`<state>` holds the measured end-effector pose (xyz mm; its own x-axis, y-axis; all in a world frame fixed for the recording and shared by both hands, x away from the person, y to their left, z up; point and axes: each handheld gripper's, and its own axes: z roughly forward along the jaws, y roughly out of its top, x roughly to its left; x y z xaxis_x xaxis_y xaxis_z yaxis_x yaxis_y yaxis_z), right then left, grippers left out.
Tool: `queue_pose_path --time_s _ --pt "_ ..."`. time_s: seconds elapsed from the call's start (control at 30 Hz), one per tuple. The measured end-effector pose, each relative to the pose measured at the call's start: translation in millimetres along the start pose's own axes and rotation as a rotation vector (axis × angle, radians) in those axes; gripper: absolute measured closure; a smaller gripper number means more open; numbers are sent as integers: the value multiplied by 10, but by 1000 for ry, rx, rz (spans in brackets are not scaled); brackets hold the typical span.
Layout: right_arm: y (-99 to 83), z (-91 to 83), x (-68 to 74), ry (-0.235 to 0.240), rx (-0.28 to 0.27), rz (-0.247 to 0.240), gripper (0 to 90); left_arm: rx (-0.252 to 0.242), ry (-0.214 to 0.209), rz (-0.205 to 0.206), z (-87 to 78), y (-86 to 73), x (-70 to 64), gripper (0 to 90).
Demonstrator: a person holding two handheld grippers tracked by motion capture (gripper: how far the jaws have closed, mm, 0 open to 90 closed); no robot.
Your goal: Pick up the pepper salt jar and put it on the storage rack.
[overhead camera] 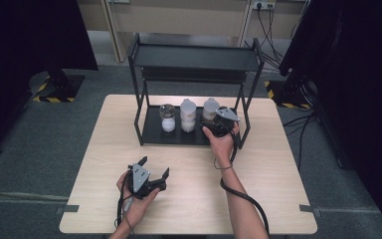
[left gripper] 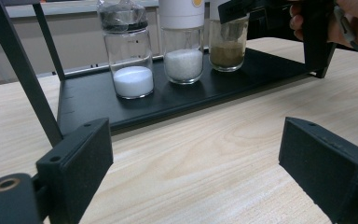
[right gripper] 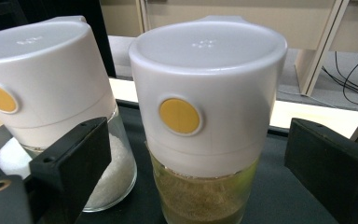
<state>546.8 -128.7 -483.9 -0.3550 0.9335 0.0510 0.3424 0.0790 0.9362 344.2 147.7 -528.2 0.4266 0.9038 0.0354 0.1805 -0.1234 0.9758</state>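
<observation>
Three jars stand in a row on the bottom shelf of a black rack. The left one is a dark-lidded glass jar of white powder. In the middle is a white-capped jar of white grains. The right one, a white-capped jar, holds brownish powder and has a yellow button. My right gripper is open, its jaws on either side of that brown jar, apart from it. My left gripper rests open over the table, holding nothing.
The rack's upper shelf overhangs the jars, and its thin posts frame the front. The wooden table has bare room in front of and beside the rack. Dark curtains and floor cables lie beyond the table.
</observation>
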Motion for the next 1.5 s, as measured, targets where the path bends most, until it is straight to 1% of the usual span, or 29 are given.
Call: queue_pose_path --time_s 0.07,0.17,0.47,0.7,1.1,1.23,1.37,1.5 --pt "-4 -21 2 3 -2 3 69 0 0 1 0 0 -1 93" --pt "-13 -56 16 10 -7 -11 65 -1 0 1 -1 0 -1 93" --pt "-45 -124 -5 11 -2 -7 56 0 1 3 0 0 -3 93" --pt "-46 -216 -15 23 -8 -18 51 -1 2 3 -1 0 -3 93" --pt "-63 -360 -43 39 -12 -15 46 1 2 1 0 0 -1 93" --pt "-59 -425 -34 50 -23 -18 44 -1 2 2 -1 0 -2 93" --pt "-57 -455 -28 56 -26 -19 44 -2 3 4 -1 -1 -4 93" --pt "-42 -514 -13 64 -43 -23 44 -1 3 4 -1 0 -4 93"
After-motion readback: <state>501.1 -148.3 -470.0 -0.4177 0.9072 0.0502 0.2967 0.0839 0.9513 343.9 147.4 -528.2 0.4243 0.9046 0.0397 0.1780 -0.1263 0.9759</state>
